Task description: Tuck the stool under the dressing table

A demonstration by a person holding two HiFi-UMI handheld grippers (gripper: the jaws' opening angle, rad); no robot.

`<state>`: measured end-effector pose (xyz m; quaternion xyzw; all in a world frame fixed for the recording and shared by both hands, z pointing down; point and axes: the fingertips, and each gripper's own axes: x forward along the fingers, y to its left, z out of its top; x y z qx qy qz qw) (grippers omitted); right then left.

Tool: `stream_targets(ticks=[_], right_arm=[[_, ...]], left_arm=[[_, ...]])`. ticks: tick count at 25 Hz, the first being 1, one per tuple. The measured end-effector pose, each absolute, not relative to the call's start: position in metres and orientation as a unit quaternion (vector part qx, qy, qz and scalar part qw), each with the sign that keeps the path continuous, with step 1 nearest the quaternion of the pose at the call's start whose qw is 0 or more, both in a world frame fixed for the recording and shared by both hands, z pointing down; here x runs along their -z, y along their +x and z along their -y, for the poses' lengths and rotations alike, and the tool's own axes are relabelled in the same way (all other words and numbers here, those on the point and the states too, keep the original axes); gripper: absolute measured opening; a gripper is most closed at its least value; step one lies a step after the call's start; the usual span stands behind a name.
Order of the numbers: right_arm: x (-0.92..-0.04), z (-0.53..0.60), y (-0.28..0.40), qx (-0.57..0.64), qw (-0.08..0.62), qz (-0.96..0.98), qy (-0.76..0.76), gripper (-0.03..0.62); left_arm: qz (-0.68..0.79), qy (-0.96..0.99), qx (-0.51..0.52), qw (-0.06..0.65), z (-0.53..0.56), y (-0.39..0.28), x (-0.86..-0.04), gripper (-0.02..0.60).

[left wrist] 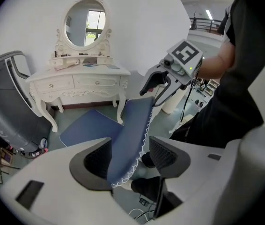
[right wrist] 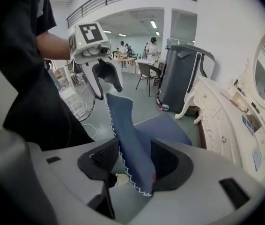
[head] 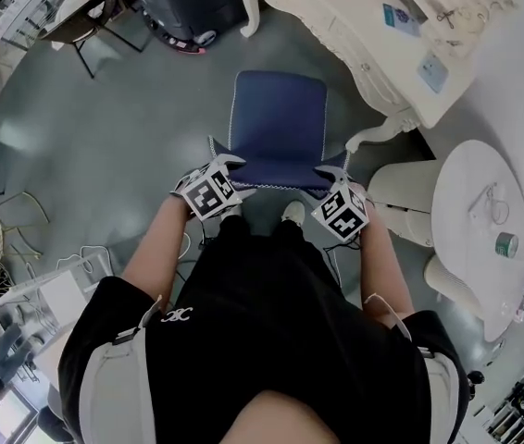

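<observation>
— Tucked in yet?

— Not yet. Stool [head: 279, 123] out on the open floor [head: 105, 128], right at both sets of jaws. White counter [left wrist: 60, 84] with its oval mirror [left wrist: 85, 23] well beyond the left jaws, and off to the right of the right jaws. No part of the blue seat beneath it, going by the head view.

— Any hold on it?

— None to be seen. Left gripper [left wrist: 130, 156] spread wide, with one near corner of the seat's trimmed edge standing between the jaws. Close to the left pad there, plain gap on the right. Right gripper [right wrist: 135, 161] spread just as wide, with the other near corner between its jaws. Gap showing to the left pad, far side hidden behind the cloth. Pressed by neither, as far as can be told.

— So what counts as done?

— Only the approach. One gripper set at each near corner, seat edge already inside both openings.

— And left?

— Nearly all of it, at a guess. First, closing on the seat edge at both corners. Then moving the stool away from the jaws toward the gap between the counter's curved legs [left wrist: 121, 108]. Likely some turning too, to square it with that gap. Then sliding it under and letting go.

— Anything to mind?

— Probably those legs: easy to clip with a seat corner on the way in.
</observation>
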<state>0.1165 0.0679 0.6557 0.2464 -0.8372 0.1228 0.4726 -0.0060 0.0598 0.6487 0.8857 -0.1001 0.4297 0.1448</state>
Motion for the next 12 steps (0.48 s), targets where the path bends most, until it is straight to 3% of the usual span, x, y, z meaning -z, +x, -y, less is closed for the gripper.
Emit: stream_targets(ticks=[4,8,10,12], right_arm=[[-0.657,-0.072,0.113,-0.141,0.467,0.838,0.246,0.213],[-0.676,-0.086,0.124,-0.133,0.523,0.811,0.225,0.209],[-0.683,-0.083,0.131,-0.100,0.541,0.798,0.248,0.146],[-0.685,-0.082,0.132,-0.106,0.542,0.791,0.264,0.143]], left_arm=[[0.113,0.881,-0.440,0.132,-0.053,-0.007,-0.663,0.245],[0.107,0.877,-0.441,0.156,-0.056,-0.010,-0.664,0.244],[0.099,0.877,-0.444,0.156,-0.057,-0.007,-0.664,0.242],[0.087,0.877,-0.447,0.152,-0.060,-0.005,-0.663,0.214]])
